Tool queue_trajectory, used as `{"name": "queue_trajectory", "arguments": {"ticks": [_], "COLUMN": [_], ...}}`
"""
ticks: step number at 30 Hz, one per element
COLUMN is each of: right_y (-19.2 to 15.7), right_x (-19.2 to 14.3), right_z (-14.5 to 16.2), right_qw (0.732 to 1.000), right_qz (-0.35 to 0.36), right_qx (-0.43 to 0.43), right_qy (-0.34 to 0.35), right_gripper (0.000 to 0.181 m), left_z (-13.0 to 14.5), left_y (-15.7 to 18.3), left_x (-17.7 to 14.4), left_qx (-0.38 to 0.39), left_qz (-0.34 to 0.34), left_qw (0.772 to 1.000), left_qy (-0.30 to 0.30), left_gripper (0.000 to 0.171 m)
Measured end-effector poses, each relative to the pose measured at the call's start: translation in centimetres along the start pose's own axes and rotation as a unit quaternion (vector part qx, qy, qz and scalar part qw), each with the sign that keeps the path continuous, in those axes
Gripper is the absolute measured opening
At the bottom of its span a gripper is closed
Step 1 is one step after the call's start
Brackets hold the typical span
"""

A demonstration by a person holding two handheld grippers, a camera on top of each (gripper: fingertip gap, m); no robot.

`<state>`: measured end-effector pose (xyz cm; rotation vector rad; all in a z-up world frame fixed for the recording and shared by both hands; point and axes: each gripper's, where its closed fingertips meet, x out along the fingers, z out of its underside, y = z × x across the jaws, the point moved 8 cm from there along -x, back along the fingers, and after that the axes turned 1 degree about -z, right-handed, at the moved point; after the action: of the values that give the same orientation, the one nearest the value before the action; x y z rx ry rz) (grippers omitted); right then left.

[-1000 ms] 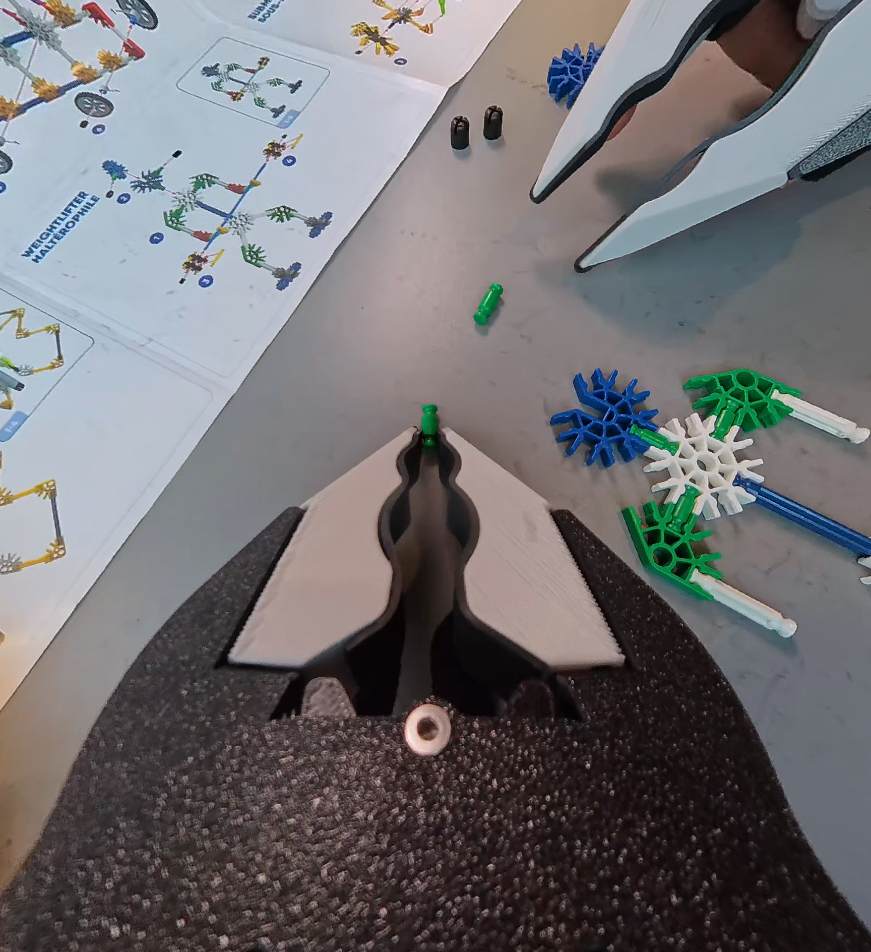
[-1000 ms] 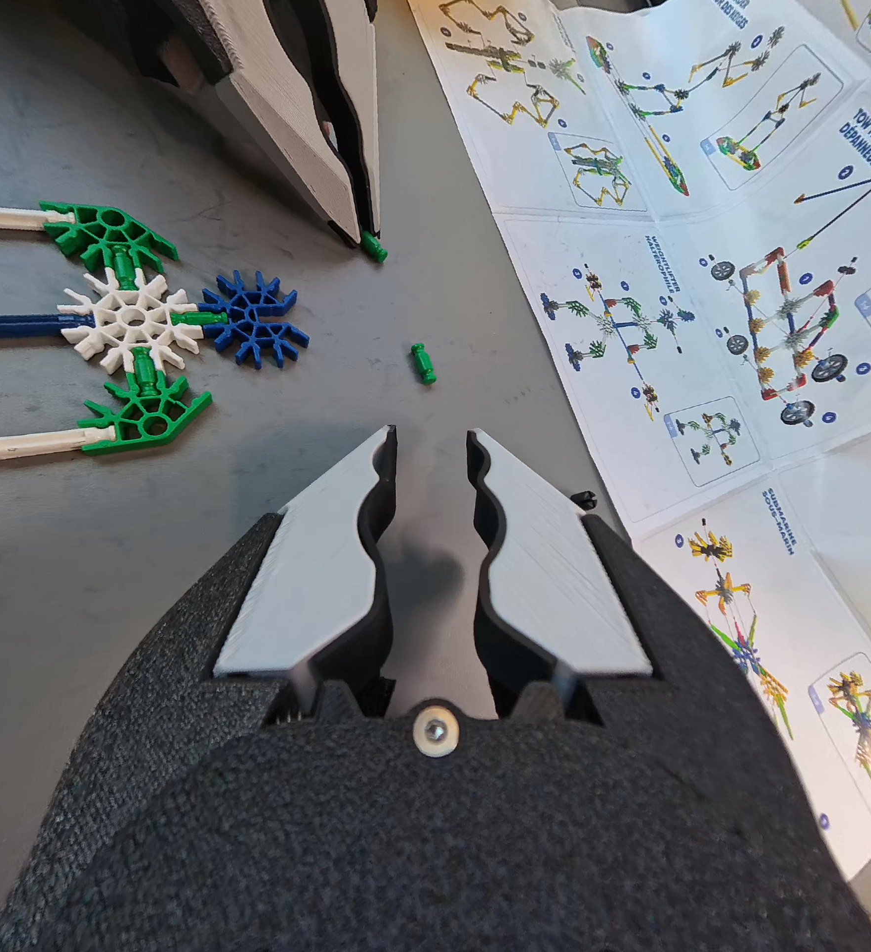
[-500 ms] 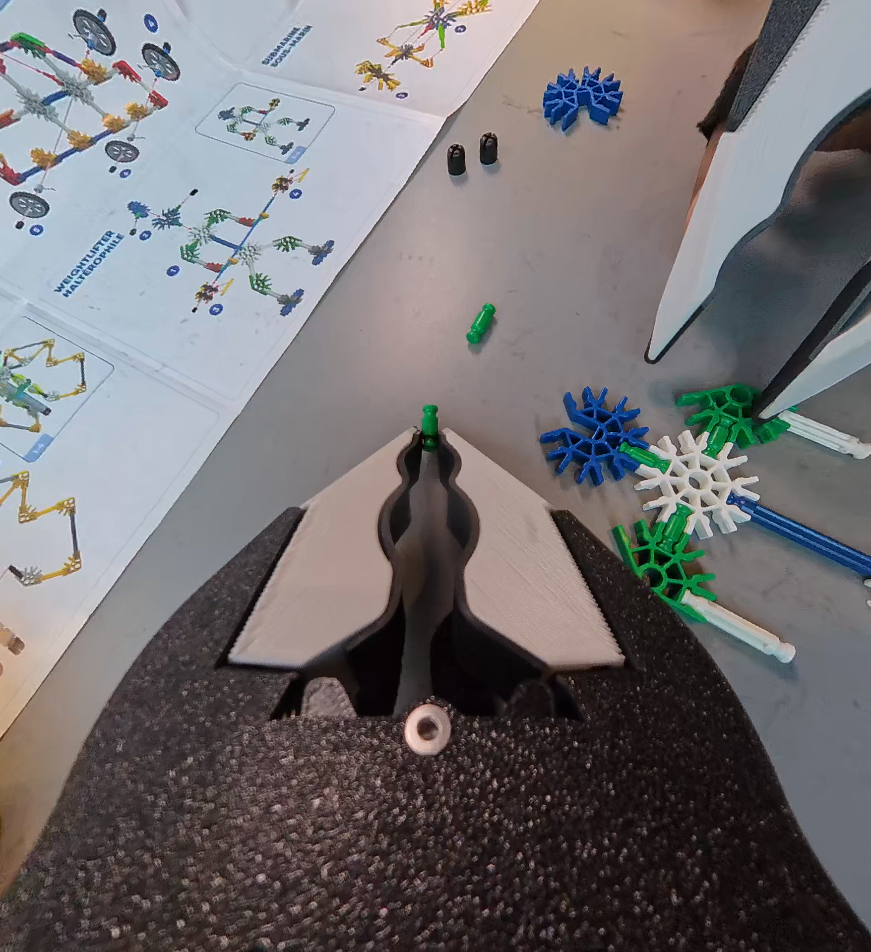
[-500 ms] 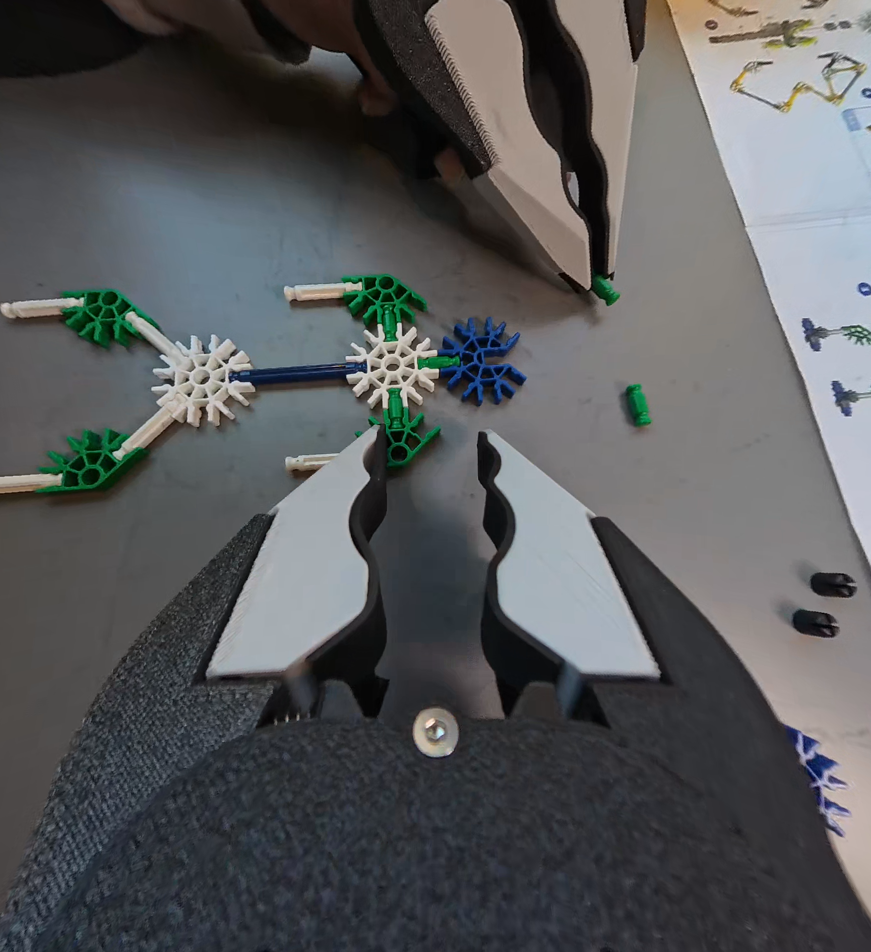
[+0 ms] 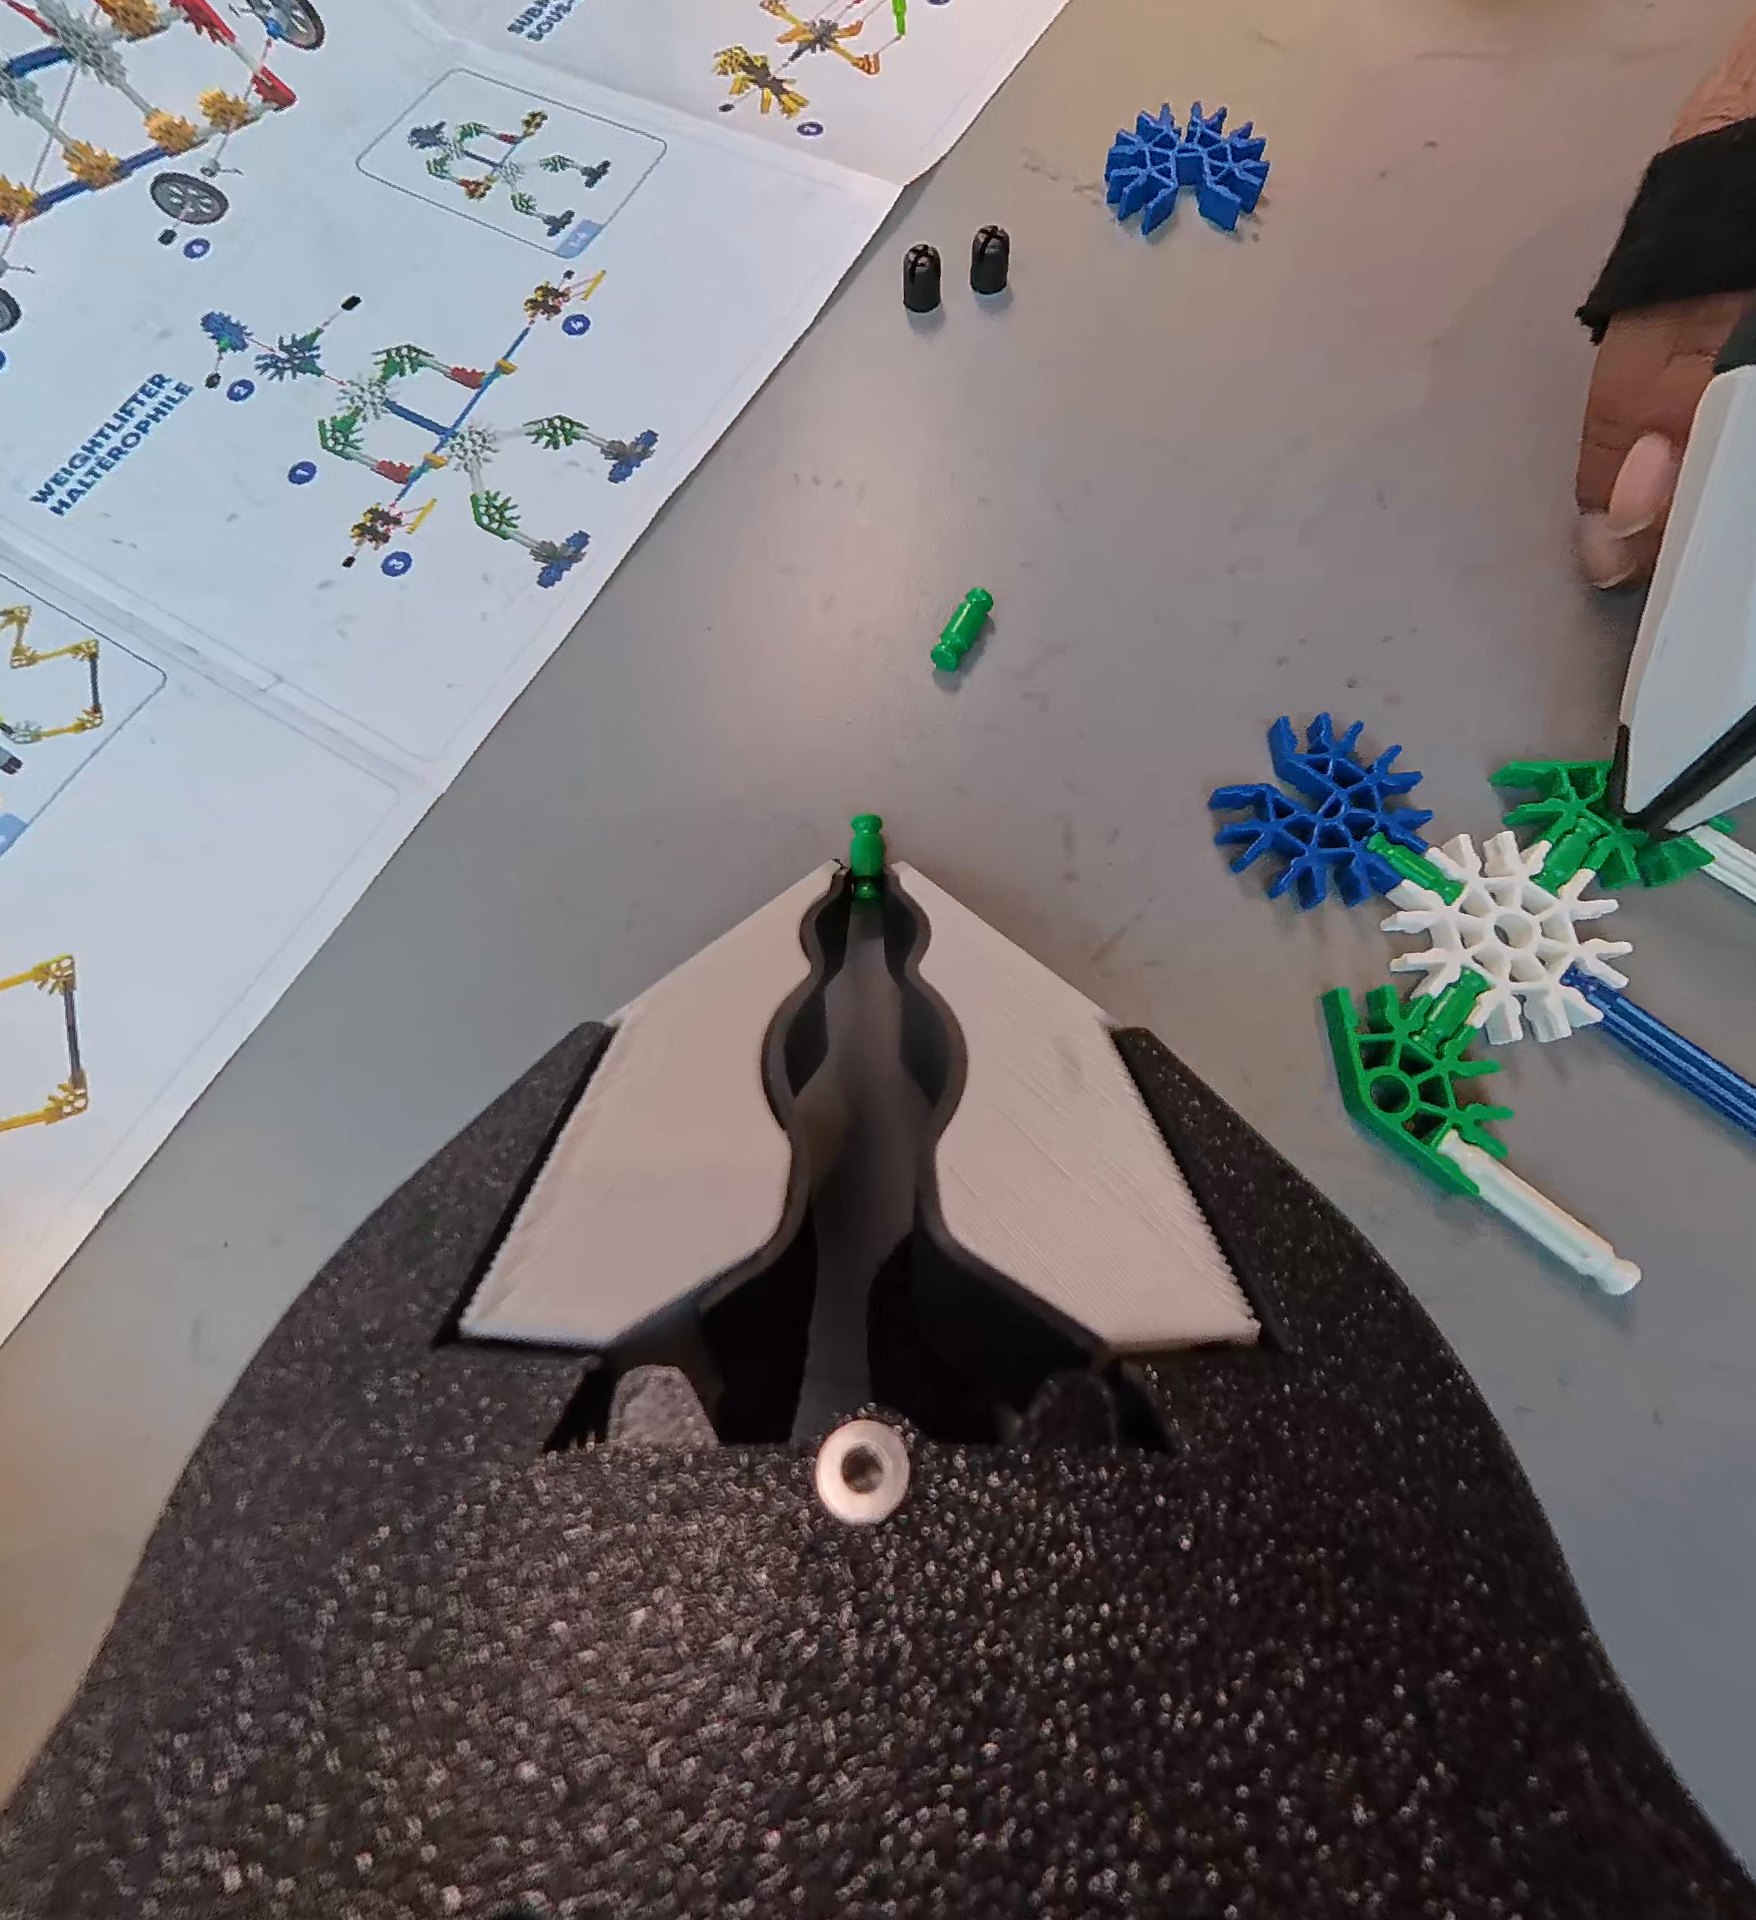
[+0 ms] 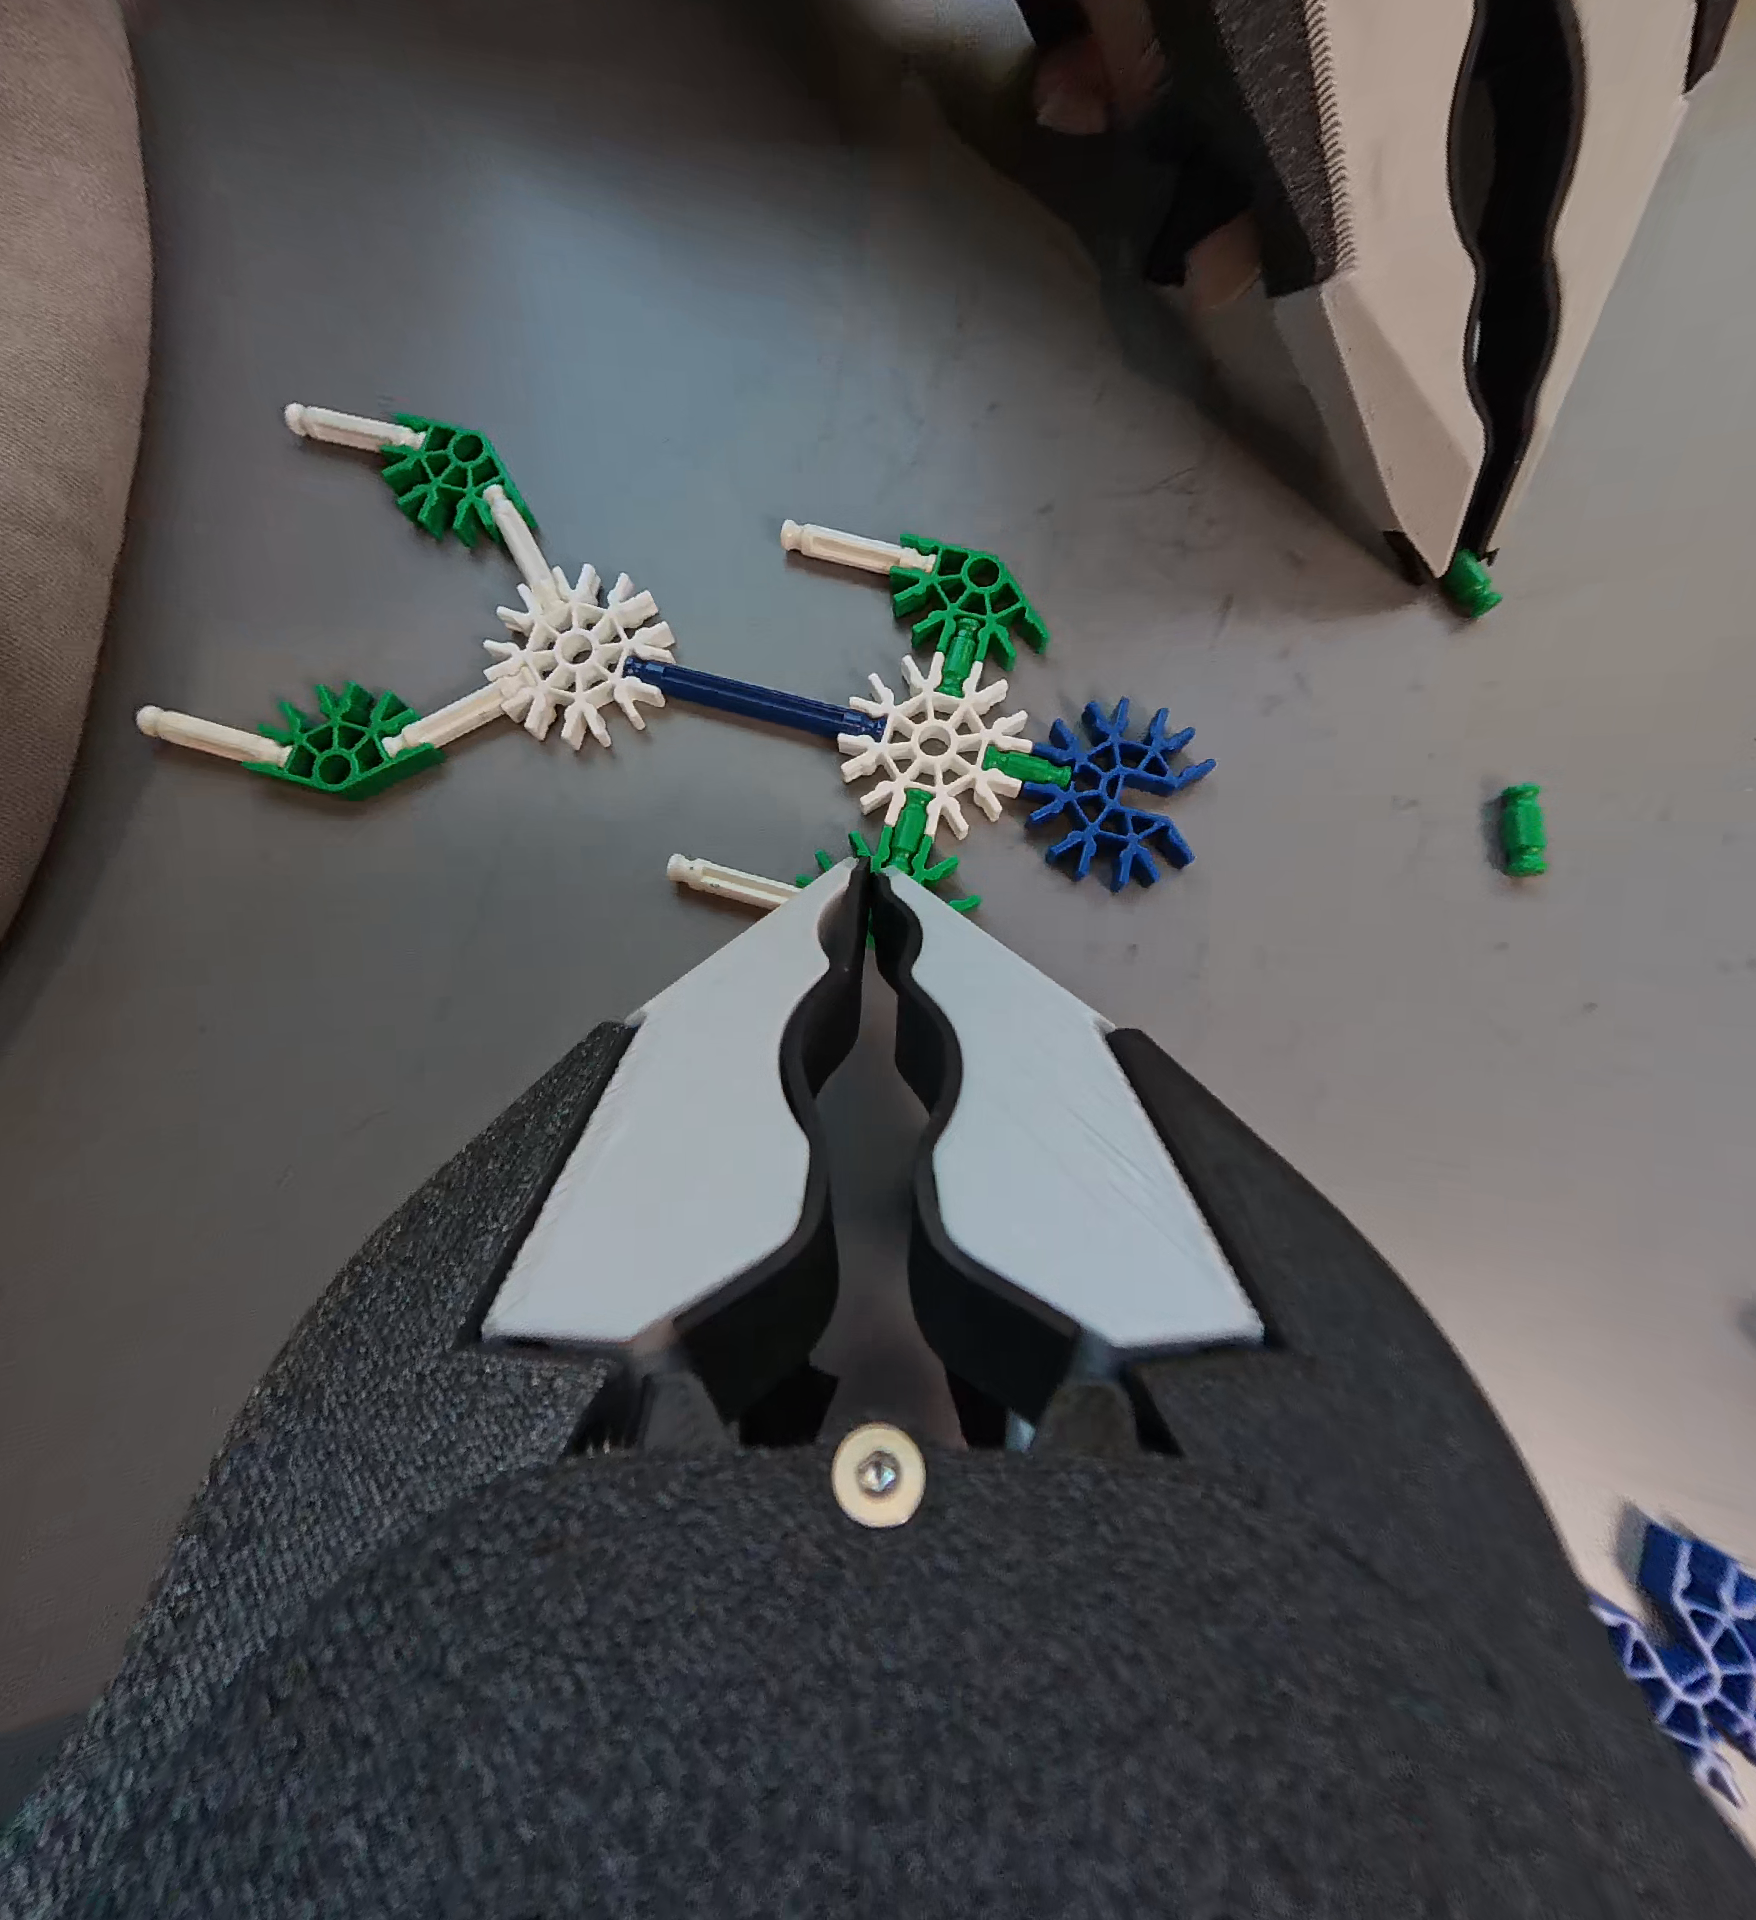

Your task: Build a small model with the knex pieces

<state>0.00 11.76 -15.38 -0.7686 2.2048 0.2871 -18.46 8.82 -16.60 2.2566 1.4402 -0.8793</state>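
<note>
In my left wrist view, my left gripper [image 5: 866, 871] is pinched tight on a little green rod [image 5: 865, 844]. The rod is short and stubby, with a round knob at its tip, and it pokes out past the fingertips. The gripper points down at the grey table [image 5: 1113, 520].

A second green rod [image 5: 961, 629] lies loose a bit farther off. Two small black caps [image 5: 954, 267] stand side by side far away, near a loose blue snowflake piece [image 5: 1187, 166]. A big paper sheet with toy pictures [image 5: 282, 416] lies on the left.

On the right is the toy model [image 5: 1502, 930], made of a white snowflake, a blue snowflake, green corner pieces and white and blue sticks. My right gripper [image 5: 1648, 816] comes down from the far right, and its tips sit on the far green corner piece [image 5: 1570, 821]. A person's hand [image 5: 1643, 416] shows behind it.

In my right wrist view, my right gripper [image 6: 869, 878] is nearly closed, with just a thin gap. Its tips press on a green corner piece [image 6: 931, 868] at the near side of the model [image 6: 931, 743]. I cannot tell if it really grips the piece. The model lies flat, with two white snowflakes joined by a dark blue stick [image 6: 754, 698].

My left gripper [image 6: 1456, 566] hangs at the far right, tips down, with the green rod [image 6: 1471, 584] in them. The spare green rod [image 6: 1521, 828] lies on the right.
</note>
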Motion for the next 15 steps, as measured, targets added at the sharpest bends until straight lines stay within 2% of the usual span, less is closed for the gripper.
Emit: {"name": "queue_trajectory", "arguments": {"ticks": [7,11,13,15], "right_y": [0.9,1.5,2.8,4.9], "right_x": [-0.5,-1.6,-3.7,-6.4], "right_z": [0.5,0.6,0.9,2.0], "right_qw": [1.000,0.998,0.993,0.975], "right_qz": [0.026,0.050,0.108,0.199], "right_qx": [0.010,0.022,0.044,0.088], "right_qy": [0.007,0.019,0.035,0.045], "right_gripper": [0.000,0.013,0.018,0.024], "left_z": [0.0,0.1,0.1,0.1], "left_y": [0.1,0.1,0.2,0.2], "left_x": [0.0,-0.1,-0.1,-0.1], "left_qx": [0.000,0.000,0.001,0.005], "left_qz": [-0.004,-0.004,-0.005,-0.008], "left_qw": [1.000,1.000,1.000,1.000], "left_qy": [0.000,0.000,0.000,0.000], "left_gripper": [0.004,0.004,0.005,0.005]}}
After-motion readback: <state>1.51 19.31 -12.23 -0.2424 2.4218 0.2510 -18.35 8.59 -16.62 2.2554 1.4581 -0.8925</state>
